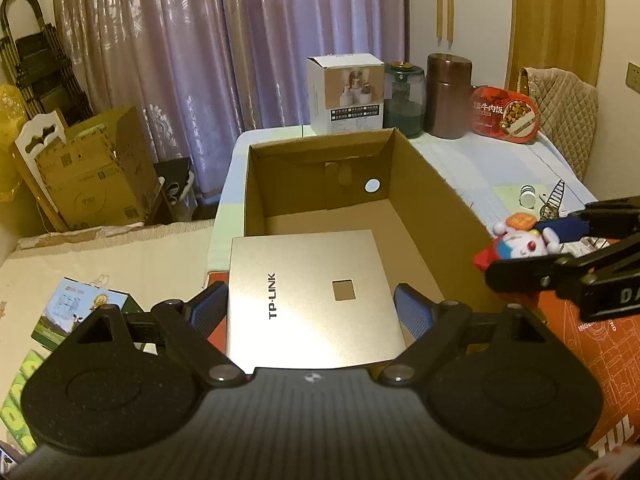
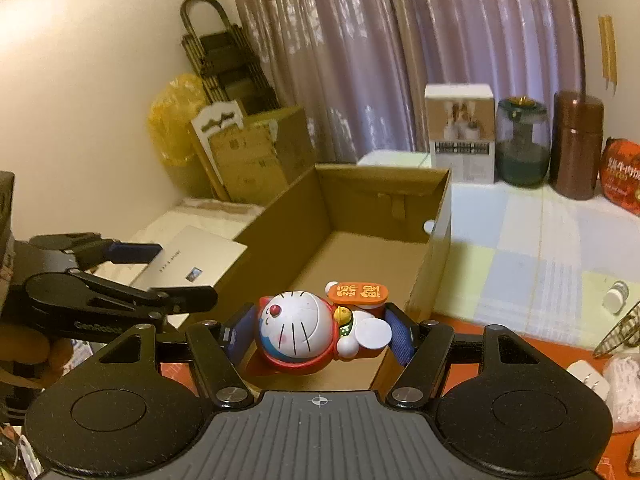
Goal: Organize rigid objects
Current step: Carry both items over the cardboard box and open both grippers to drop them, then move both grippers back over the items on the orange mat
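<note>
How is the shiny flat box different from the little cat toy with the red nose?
The TP-LINK box is flat, square and plain gold-silver with black letters; the cat toy is round and colourful: white face, red nose, red suit, orange sign. The box is held by the left gripper; the toy by the right gripper. The box looks wider than the toy. Both are hard things, each gripped over the near end of the open cardboard box.
</note>
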A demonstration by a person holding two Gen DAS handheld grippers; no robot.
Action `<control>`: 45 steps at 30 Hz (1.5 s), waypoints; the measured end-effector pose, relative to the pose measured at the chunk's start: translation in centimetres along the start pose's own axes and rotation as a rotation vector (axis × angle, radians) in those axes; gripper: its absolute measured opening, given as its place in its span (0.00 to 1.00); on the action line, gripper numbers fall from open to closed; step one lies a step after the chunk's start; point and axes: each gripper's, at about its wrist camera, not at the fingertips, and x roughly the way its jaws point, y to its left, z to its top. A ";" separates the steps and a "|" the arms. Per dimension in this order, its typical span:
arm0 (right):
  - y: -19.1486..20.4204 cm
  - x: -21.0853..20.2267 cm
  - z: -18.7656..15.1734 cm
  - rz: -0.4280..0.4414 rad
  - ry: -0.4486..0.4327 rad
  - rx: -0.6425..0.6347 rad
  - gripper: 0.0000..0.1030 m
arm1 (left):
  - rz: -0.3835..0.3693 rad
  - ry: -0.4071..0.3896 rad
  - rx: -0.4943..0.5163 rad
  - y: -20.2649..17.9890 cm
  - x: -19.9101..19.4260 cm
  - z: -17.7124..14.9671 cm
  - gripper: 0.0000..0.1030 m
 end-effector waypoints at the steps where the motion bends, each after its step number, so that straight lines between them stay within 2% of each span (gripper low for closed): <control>1: 0.1 0.4 -0.1 -0.003 0.008 -0.003 0.62 | -0.005 0.001 0.001 0.1 0.1 -0.3 0.84; 11: -0.7 2.1 -0.8 -0.015 0.034 -0.016 0.62 | -0.034 0.006 0.017 -0.3 1.7 -1.2 0.84; 19: -1.3 2.2 -0.7 0.011 0.011 0.035 0.62 | -0.039 0.006 -0.005 -0.1 2.6 -1.6 0.85; 21: -1.5 2.0 -0.6 0.017 -0.003 0.062 0.64 | -0.033 0.000 -0.026 0.2 2.4 -1.6 0.85; 23: -1.7 1.6 -0.5 0.026 -0.020 0.081 0.73 | -0.019 -0.012 -0.033 0.5 2.0 -1.5 0.85; 26: -1.7 0.6 -0.2 0.010 -0.048 0.087 0.76 | -0.002 -0.035 -0.058 0.8 0.8 -1.3 0.85; 32: -2.7 -3.7 -0.9 -0.025 -0.116 0.125 0.76 | -0.001 -0.098 -0.072 -0.5 -2.5 -0.8 0.85; 36: -4.0 -8.0 -2.5 -0.082 -0.163 0.145 0.76 | -0.037 -0.134 -0.068 -3.0 -4.6 -0.4 0.85; 45: -8.8 -17.7 -9.6 -0.306 -0.214 0.240 0.77 | -0.175 -0.172 -0.026 -11.3 -7.2 0.5 0.85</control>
